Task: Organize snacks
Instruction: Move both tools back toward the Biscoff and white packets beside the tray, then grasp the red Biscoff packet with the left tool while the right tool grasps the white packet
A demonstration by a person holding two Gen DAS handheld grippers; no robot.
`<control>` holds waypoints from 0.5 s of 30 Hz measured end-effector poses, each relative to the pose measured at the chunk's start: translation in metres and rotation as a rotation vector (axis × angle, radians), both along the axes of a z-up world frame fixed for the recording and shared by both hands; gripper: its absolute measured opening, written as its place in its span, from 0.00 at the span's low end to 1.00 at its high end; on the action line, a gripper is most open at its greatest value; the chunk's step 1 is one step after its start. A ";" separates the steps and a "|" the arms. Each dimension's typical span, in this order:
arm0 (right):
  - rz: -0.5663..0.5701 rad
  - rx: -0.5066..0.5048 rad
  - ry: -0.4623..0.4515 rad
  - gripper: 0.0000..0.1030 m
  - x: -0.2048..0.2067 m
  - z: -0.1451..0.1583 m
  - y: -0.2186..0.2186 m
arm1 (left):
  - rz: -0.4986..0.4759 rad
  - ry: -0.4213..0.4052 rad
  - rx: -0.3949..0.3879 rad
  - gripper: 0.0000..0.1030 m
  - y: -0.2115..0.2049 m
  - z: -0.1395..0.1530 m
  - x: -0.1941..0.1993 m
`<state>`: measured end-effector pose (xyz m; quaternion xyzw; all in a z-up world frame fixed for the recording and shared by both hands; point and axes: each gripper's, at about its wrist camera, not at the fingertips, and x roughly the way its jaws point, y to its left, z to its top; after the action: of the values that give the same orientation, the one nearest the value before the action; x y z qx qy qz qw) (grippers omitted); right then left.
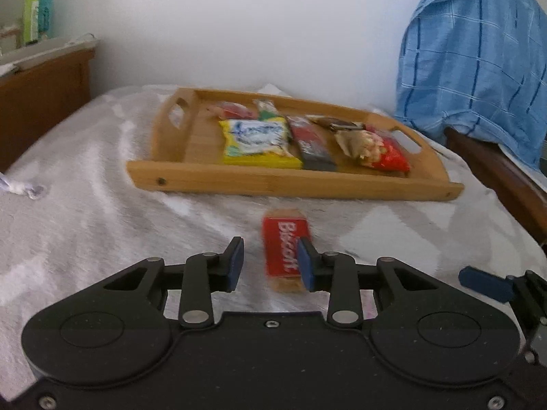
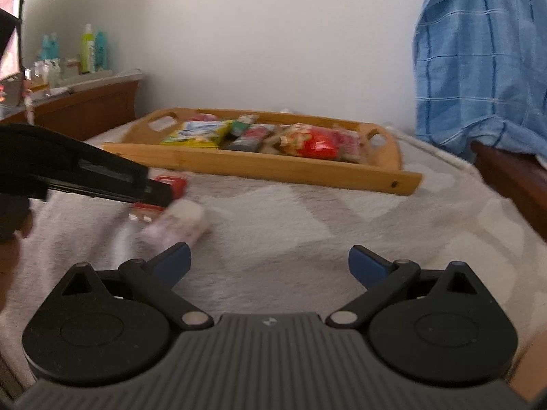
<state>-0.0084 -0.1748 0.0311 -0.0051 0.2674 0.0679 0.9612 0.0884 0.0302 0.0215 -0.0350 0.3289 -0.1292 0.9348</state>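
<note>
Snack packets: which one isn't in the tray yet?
The red Biscoff packet, lying on the grey blanket before the wooden tray; the others lie inside it.

Both wrist cameras look low along their tongs across the bed toward the rectangular wooden tray point(image 1: 273, 181) point(image 2: 259, 167), sharing it; the right view sits further right.

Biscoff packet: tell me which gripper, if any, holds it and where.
Neither. The Biscoff packet lies on the blanket; the left gripper is open beside it, and the right gripper is open and empty.
</note>
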 end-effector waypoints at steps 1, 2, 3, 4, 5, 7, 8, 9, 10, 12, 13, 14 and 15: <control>0.023 0.008 -0.004 1.00 -0.001 0.000 0.004 | 0.004 0.003 0.001 0.31 0.004 0.000 0.001; 0.041 0.005 -0.007 1.00 -0.001 0.001 0.012 | 0.008 0.007 0.004 0.31 0.007 -0.001 0.004; 0.049 -0.009 -0.007 1.00 0.000 0.000 0.019 | 0.011 0.010 0.005 0.31 0.011 -0.001 0.005; 0.058 -0.026 -0.010 1.00 0.002 0.000 0.026 | 0.012 0.011 0.006 0.31 0.014 -0.001 0.006; 0.071 -0.030 -0.015 1.00 0.003 0.000 0.032 | 0.012 0.013 0.005 0.31 0.016 -0.001 0.007; 0.096 -0.020 -0.015 0.93 0.007 0.000 0.040 | 0.008 0.023 -0.010 0.31 0.021 -0.001 0.009; 0.106 -0.021 -0.012 0.90 0.010 0.001 0.044 | 0.009 0.026 -0.017 0.30 0.022 -0.001 0.009; 0.110 -0.027 -0.010 0.82 0.012 0.001 0.047 | 0.009 0.031 -0.024 0.30 0.023 -0.001 0.010; 0.112 -0.034 -0.005 0.73 0.014 0.001 0.050 | 0.008 0.033 -0.025 0.30 0.023 -0.001 0.010; 0.102 -0.031 0.001 0.63 0.017 0.002 0.049 | 0.001 0.033 -0.023 0.30 0.023 0.000 0.011; 0.096 -0.019 0.001 0.55 0.017 0.003 0.046 | -0.002 0.033 -0.023 0.30 0.022 0.000 0.010; 0.088 -0.008 0.008 0.54 0.017 0.004 0.043 | -0.003 0.032 -0.025 0.30 0.021 0.000 0.009; 0.083 -0.001 0.013 0.53 0.017 0.004 0.040 | -0.007 0.032 -0.030 0.30 0.020 0.001 0.008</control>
<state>0.0085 -0.1349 0.0349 -0.0163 0.2731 0.1076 0.9558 0.0963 0.0507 0.0224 -0.0497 0.3421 -0.1368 0.9283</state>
